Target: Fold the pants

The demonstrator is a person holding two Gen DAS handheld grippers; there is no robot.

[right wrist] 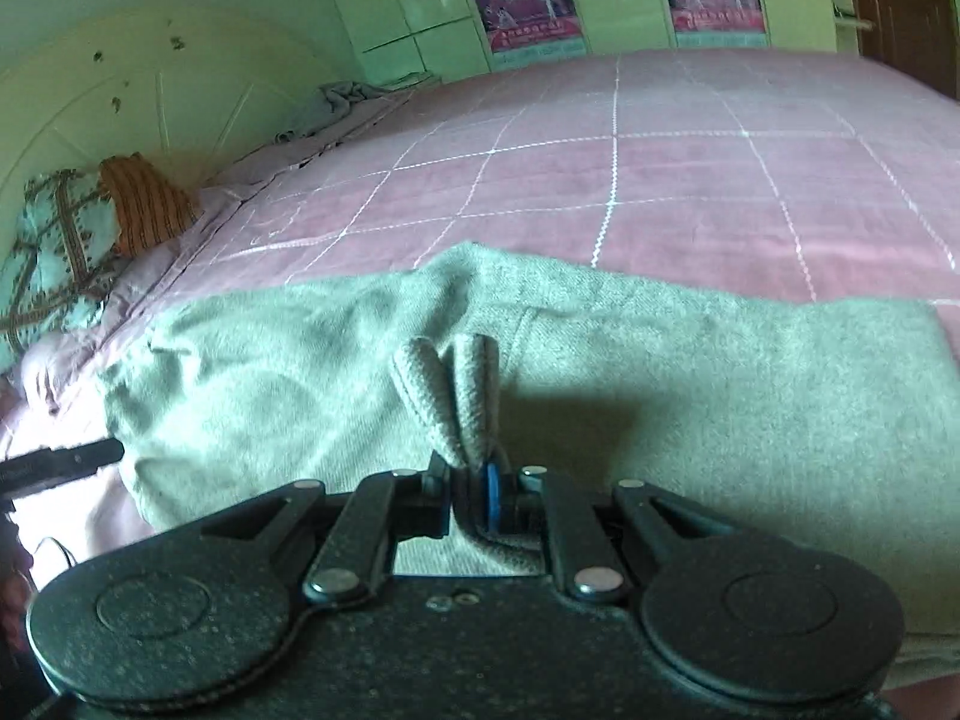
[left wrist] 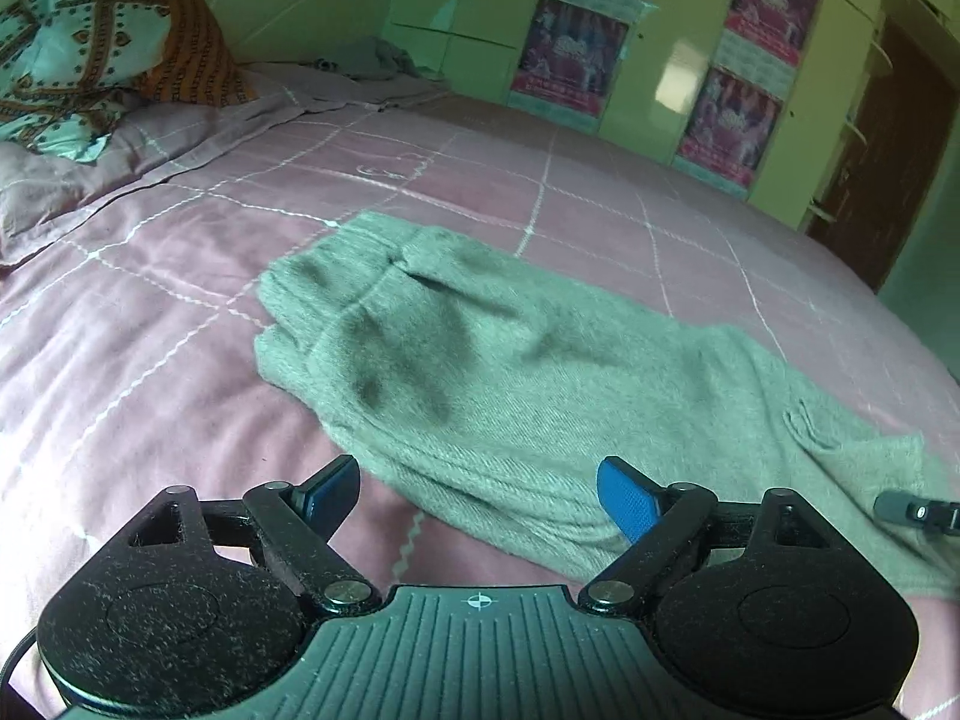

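- Black linkage arms and round pivot housings fill the bottom of both wrist views, dusted with pale specks; no brand or label can be read on them.
- Left gripper [left wrist: 480,495]: its blue-padded fingers [left wrist: 627,501] stand wide apart with nothing between them, poised just above the near edge of the pants [left wrist: 480,360].
- Right gripper [right wrist: 468,495]: its jaws are pinched nearly together on a bunched fold of the pants [right wrist: 660,390], which sticks up as two rounded humps just past the fingertips.
- Grey-green pants lie spread across the pink bedspread [left wrist: 150,330], doubled over on themselves, with the cuff ends toward the pillows in the left wrist view.
- Quilted bedspread, stitched with a white grid, covers the whole bed.
- Patterned teal pillow [left wrist: 66,48] and an orange striped one [left wrist: 192,48] sit at the head of the bed.
- Green cupboard doors [left wrist: 468,6] line the far wall and carry pink-and-purple posters [left wrist: 570,54]; their writing is too blurred to read.
- Dark brown door [left wrist: 888,150] stands at the right edge.
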